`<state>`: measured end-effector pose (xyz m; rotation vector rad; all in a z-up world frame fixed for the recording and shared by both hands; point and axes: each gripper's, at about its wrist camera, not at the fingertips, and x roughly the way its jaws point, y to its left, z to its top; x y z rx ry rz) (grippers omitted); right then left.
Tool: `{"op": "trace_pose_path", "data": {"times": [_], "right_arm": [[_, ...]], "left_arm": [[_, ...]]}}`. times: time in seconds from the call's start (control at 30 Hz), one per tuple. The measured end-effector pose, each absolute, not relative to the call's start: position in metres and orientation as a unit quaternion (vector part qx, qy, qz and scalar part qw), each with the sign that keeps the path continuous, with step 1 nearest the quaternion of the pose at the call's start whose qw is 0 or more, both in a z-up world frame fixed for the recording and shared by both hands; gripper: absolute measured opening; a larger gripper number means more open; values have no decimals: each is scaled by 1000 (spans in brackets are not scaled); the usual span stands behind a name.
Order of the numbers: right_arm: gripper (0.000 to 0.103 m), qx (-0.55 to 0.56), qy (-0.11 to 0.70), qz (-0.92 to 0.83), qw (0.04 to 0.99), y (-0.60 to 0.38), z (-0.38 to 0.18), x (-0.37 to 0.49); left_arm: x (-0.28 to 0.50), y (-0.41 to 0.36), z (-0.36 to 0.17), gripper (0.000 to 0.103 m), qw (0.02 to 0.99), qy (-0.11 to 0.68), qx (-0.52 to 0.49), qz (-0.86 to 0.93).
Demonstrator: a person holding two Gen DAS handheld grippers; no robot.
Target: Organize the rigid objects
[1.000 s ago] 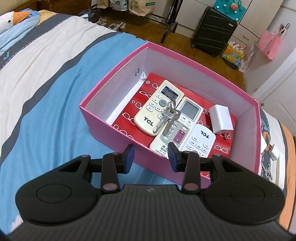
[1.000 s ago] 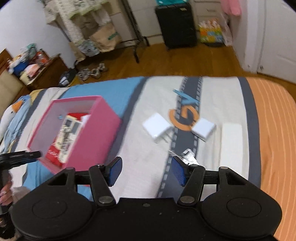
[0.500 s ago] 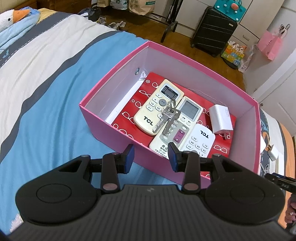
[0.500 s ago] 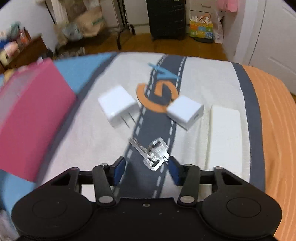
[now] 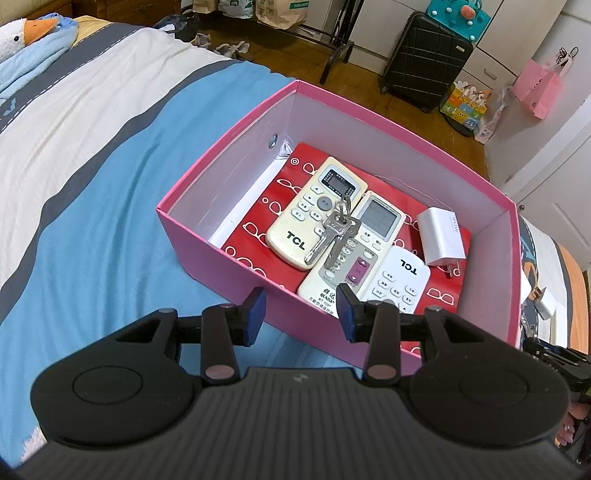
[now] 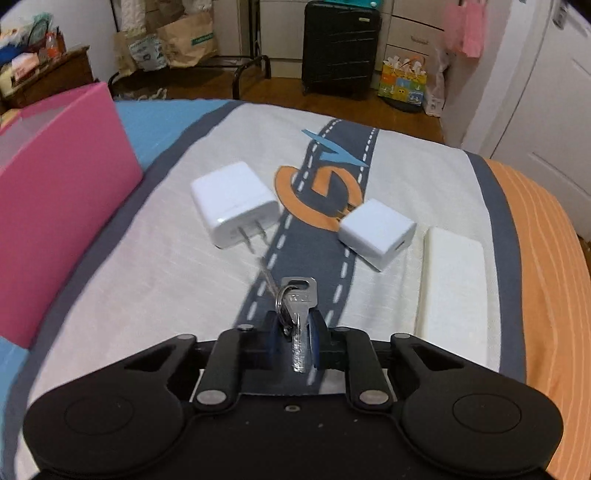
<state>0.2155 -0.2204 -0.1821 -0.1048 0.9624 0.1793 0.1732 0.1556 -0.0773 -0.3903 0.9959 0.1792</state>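
A pink box (image 5: 207, 251) sits on the bed and holds three remotes (image 5: 314, 214), a bunch of keys (image 5: 334, 230) and a white charger (image 5: 441, 238). My left gripper (image 5: 301, 310) is open and empty just in front of the box's near wall. My right gripper (image 6: 297, 338) is shut on a set of silver keys (image 6: 299, 306) just above the bedspread. Ahead of it lie a white plug charger (image 6: 234, 205), a white cube charger (image 6: 376, 229) and a white power bank (image 6: 454, 291). The pink box also shows at the left of the right wrist view (image 6: 55, 184).
The bed has a blue, white and orange cover (image 6: 166, 280). A goose plush (image 5: 26, 33) lies at the far left. A black suitcase (image 6: 340, 48), bags and a rack stand on the wooden floor beyond the bed.
My right gripper has come down over the keys on the bedspread and closed on them. My left gripper has stayed open in front of the box.
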Motion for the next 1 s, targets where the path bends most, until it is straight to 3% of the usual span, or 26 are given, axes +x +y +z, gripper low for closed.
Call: {"op": "trace_pose_path", "data": {"times": [0.63, 1.0], "right_arm": [[19, 50, 363, 190, 911, -185, -96, 163], [19, 16, 344, 323, 881, -94, -58, 141]], "left_arm": [[173, 153, -78, 40, 858, 473, -183, 87], [172, 152, -77, 40, 859, 472, -180, 86]]}}
